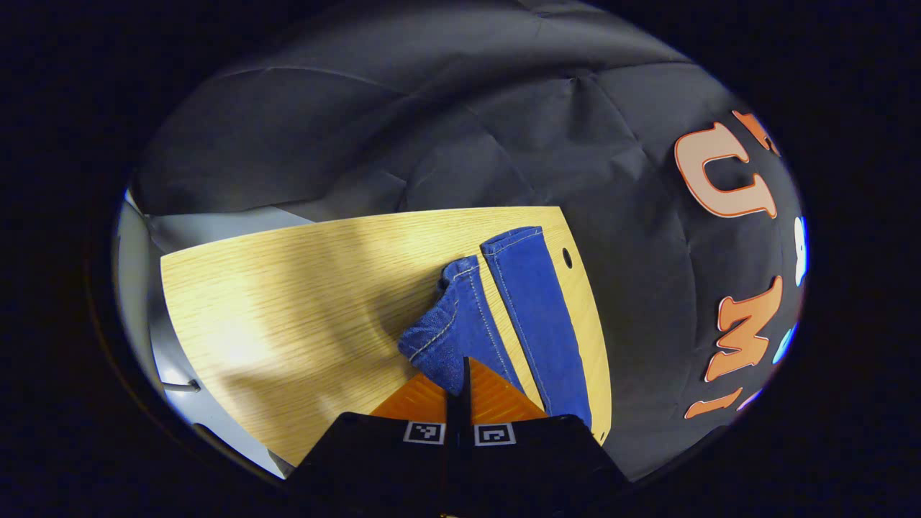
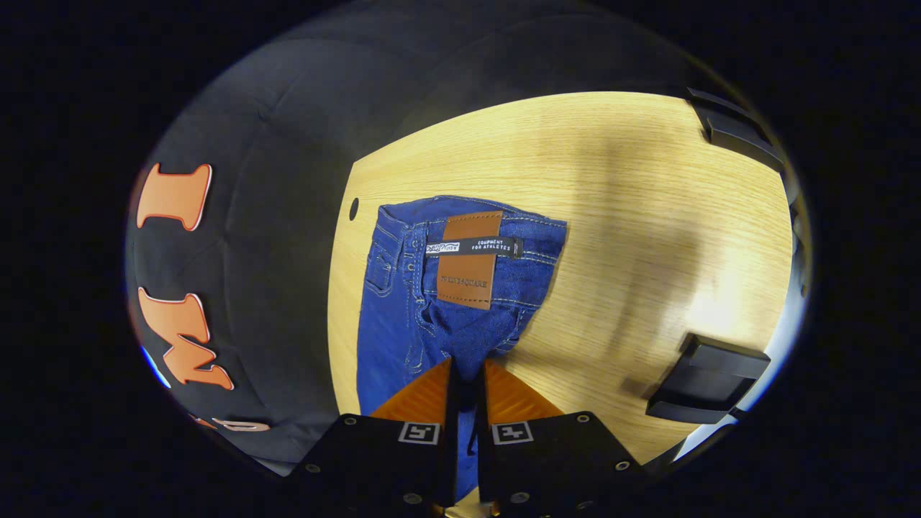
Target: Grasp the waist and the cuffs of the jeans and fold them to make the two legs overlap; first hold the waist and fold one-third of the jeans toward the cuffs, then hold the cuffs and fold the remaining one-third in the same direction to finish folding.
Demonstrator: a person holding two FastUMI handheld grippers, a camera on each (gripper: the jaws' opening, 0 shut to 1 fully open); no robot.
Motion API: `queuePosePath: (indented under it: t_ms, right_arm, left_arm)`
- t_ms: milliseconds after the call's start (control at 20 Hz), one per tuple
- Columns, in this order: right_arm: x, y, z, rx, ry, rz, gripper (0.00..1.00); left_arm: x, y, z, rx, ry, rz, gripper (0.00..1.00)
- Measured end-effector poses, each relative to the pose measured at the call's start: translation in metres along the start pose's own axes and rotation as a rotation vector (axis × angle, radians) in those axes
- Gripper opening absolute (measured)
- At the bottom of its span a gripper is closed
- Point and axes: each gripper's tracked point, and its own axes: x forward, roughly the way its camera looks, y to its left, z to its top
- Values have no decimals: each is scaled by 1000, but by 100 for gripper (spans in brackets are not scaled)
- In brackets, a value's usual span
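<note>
Blue jeans lie on a light wooden table. In the left gripper view the two legs (image 1: 529, 302) stretch away from me; the nearer leg's cuff end (image 1: 450, 327) is lifted and bunched, and my left gripper (image 1: 464, 374) is shut on its fabric between orange fingers (image 1: 496, 399). In the right gripper view the waist (image 2: 468, 288) with a brown leather patch (image 2: 469, 262) is raised off the table, and my right gripper (image 2: 466, 378) is shut on the denim just below the patch.
The wooden table (image 1: 288, 302) has a small round hole (image 1: 567, 257) near its far edge by the black cloth wall. In the right gripper view a black box-shaped object (image 2: 709, 388) sits at the table's right edge, another dark object (image 2: 741, 133) at the upper right.
</note>
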Motion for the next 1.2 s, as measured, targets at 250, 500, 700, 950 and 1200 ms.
queuePosePath:
  t_ms: [250, 500, 700, 950, 1200]
  right_arm:
    - [-1, 24, 5, 3, 7, 29, 12]
    - [4, 69, 15, -27, 48, 84, 12]
    - [17, 91, 19, -57, 101, 69, 12]
    - [24, 97, 23, -3, 128, -13, 12]
    - [39, 98, 22, 72, 136, -154, 12]
  left_arm:
    - [-38, -27, 8, 25, -45, -19, 1]
    - [-60, -75, 27, 19, -82, -4, 1]
    - [-51, -94, 29, 29, -76, 91, 1]
    - [-31, -95, 39, -3, -10, 207, 0]
    - [19, -96, 54, -57, 87, 344, 1]
